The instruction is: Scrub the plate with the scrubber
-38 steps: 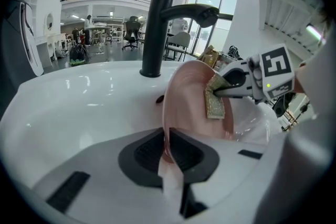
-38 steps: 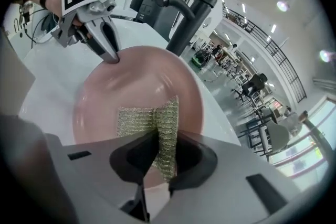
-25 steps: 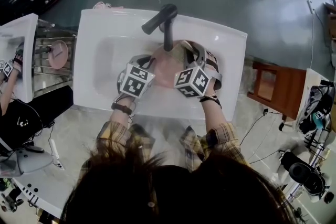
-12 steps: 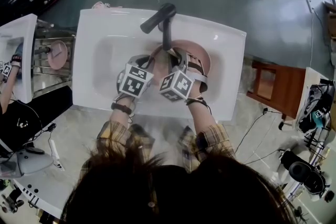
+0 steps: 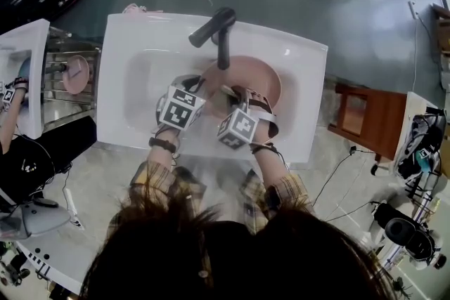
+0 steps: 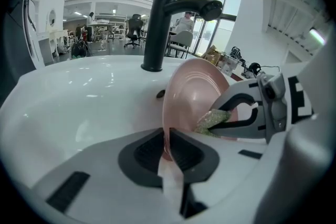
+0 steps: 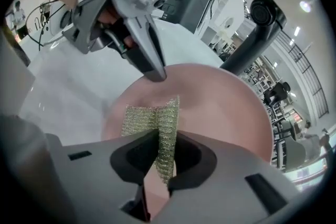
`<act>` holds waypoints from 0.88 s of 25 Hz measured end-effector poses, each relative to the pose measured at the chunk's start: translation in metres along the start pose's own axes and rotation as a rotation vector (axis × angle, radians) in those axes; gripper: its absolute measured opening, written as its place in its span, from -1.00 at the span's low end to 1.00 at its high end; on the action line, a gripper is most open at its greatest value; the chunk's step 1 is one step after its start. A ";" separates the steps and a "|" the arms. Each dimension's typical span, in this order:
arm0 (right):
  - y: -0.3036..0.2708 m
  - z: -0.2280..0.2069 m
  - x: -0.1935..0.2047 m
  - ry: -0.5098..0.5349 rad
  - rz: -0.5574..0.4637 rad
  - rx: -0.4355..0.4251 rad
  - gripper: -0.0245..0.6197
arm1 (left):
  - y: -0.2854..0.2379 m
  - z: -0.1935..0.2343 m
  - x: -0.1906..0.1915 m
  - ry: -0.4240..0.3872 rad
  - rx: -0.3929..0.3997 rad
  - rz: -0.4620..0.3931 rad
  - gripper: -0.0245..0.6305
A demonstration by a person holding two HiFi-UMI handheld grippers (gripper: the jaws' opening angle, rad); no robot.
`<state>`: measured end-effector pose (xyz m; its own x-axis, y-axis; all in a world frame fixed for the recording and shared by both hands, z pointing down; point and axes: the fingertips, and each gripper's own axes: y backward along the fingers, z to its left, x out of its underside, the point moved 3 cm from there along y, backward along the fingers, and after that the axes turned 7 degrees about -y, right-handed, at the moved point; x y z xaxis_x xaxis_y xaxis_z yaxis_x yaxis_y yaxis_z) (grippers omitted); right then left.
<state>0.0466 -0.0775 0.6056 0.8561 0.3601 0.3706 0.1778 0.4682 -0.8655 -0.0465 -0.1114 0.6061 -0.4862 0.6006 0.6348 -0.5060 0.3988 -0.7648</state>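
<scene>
A pink plate (image 5: 254, 75) stands tilted in the white sink (image 5: 140, 67), under the black faucet (image 5: 219, 30). My left gripper (image 6: 167, 143) is shut on the plate's near rim (image 6: 169, 128); the plate (image 6: 195, 96) rises edge-on beyond the jaws. My right gripper (image 7: 163, 150) is shut on a gold mesh scrubber (image 7: 157, 122), which lies against the plate's face (image 7: 220, 113) near its left part. The left gripper's fingertips (image 7: 155, 68) show pinching the plate's far rim. The scrubber (image 6: 212, 121) also shows on the plate, held by the right gripper (image 6: 233, 118).
The sink's rim (image 5: 295, 130) surrounds the work. A brown wooden chair (image 5: 369, 116) stands at the right. At the left a second sink (image 5: 28, 53) and another pink plate (image 5: 76, 74) sit by a metal rack. Cables and gear lie on the floor.
My right gripper with the scrubber has slid down and to the left across the plate, uncovering more of its face. The left gripper has stayed in place on the rim.
</scene>
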 end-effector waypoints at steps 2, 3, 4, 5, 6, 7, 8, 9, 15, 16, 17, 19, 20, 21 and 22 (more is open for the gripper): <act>0.001 0.005 0.013 -0.002 0.033 -0.031 -0.69 | 0.001 0.000 0.000 0.001 0.005 -0.001 -0.83; 0.002 0.006 0.019 -0.005 0.046 -0.038 -0.69 | 0.001 -0.001 0.000 0.007 0.009 0.000 -0.83; 0.003 0.006 0.024 -0.007 0.058 -0.040 -0.69 | 0.001 -0.002 0.000 0.013 0.014 0.000 -0.83; 0.004 0.004 0.029 -0.011 0.069 -0.037 -0.69 | 0.000 -0.003 0.000 0.016 0.018 0.000 -0.83; 0.005 0.002 0.033 -0.018 0.077 -0.033 -0.69 | -0.001 -0.003 0.001 0.015 0.021 0.002 -0.83; 0.006 -0.001 0.037 -0.026 0.085 -0.028 -0.69 | -0.001 -0.004 0.001 0.012 0.024 0.005 -0.83; 0.007 -0.004 0.040 -0.033 0.091 -0.022 -0.69 | -0.002 -0.004 0.001 0.010 0.027 0.007 -0.83; 0.008 -0.006 0.042 -0.039 0.096 -0.017 -0.69 | -0.002 -0.005 0.001 0.007 0.029 0.008 -0.82; 0.022 -0.011 0.038 -0.072 0.068 -0.018 -0.69 | -0.003 -0.004 0.001 -0.015 0.025 0.000 -0.78; 0.025 -0.011 0.035 -0.078 0.056 -0.021 -0.69 | -0.002 -0.003 0.001 -0.004 0.028 -0.004 -0.78; 0.029 -0.011 0.032 -0.085 0.046 -0.024 -0.69 | -0.001 -0.003 0.001 0.008 0.030 -0.008 -0.75; 0.036 -0.012 0.027 -0.105 0.027 -0.025 -0.69 | 0.003 -0.001 0.001 0.016 0.027 -0.011 -0.65; 0.040 -0.013 0.026 -0.117 0.018 -0.025 -0.69 | 0.004 0.000 0.000 0.017 0.024 -0.013 -0.64; 0.043 -0.015 0.024 -0.130 0.009 -0.024 -0.69 | 0.005 0.001 -0.001 0.017 0.022 -0.014 -0.63; 0.047 -0.016 0.023 -0.143 0.002 -0.021 -0.69 | 0.007 0.001 -0.002 0.018 0.019 -0.016 -0.63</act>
<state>0.0827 -0.0604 0.5680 0.7790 0.4725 0.4121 0.1880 0.4511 -0.8725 -0.0500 -0.1102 0.5997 -0.4649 0.6064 0.6450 -0.5274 0.3955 -0.7520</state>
